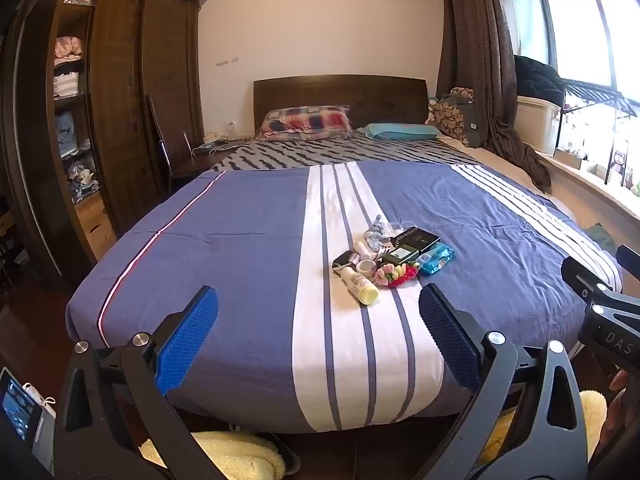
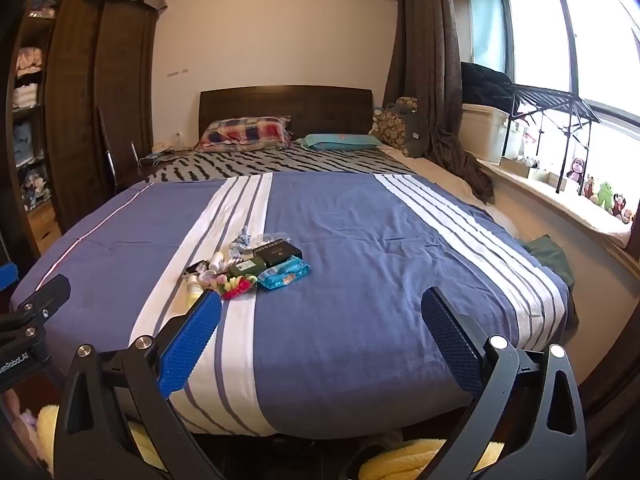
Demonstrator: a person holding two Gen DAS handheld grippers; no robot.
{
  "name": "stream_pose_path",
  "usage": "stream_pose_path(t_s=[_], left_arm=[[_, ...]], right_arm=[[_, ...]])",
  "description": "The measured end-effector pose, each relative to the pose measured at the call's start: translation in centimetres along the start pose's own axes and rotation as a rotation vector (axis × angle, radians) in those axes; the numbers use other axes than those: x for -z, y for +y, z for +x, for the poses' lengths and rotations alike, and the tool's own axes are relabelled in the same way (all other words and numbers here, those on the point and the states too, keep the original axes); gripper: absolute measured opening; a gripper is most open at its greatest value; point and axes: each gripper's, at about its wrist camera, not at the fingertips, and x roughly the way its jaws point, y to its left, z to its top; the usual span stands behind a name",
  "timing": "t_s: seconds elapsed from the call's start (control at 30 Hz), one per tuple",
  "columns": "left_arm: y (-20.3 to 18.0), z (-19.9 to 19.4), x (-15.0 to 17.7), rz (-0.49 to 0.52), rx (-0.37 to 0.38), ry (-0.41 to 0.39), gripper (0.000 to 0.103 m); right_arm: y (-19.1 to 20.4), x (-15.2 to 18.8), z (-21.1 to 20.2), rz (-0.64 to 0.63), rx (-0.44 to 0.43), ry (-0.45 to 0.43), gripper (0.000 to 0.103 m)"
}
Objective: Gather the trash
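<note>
On the white stripe of the bed [image 1: 248, 240] lies a small heap of odds and ends [image 1: 394, 258], well short of the pillow [image 1: 306, 122] at the head and nearer the foot edge. At the front of the heap a pale yellow bottle [image 1: 362, 286] lies on its side, pointing toward the foot; beside it sits a bunch of pink, red and yellow hair ties [image 1: 396, 272], with a blue packet [image 1: 436, 258] just to their right and two dark boxes [image 1: 412, 240] behind. Which of these counts as trash cannot be told from here, though gathering them in one spot probably makes sorting easier. Below the heap, past the foot of the bed, the left gripper [image 1: 318, 338] hovers with its blue pads spread wide and nothing between them. Further right of the heap the right gripper [image 2: 320, 336] hangs likewise, fully released and empty, over the blue part of the cover. Both tilt gently downward toward the bed, likely a ready stance for reaching in. No bin shows in either view, so where the trash should go is unclear.
</note>
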Motion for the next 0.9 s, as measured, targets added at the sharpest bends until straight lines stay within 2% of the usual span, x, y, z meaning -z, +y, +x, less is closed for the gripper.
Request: stream_pose_path(t_s=[0.9], left_arm=[[0.8,-0.8,-0.3,-0.016,-0.02,-0.002,0.095]], right_arm=[[0.1,-0.2,-0.4,0.0,-0.014,-0.005,0.1]])
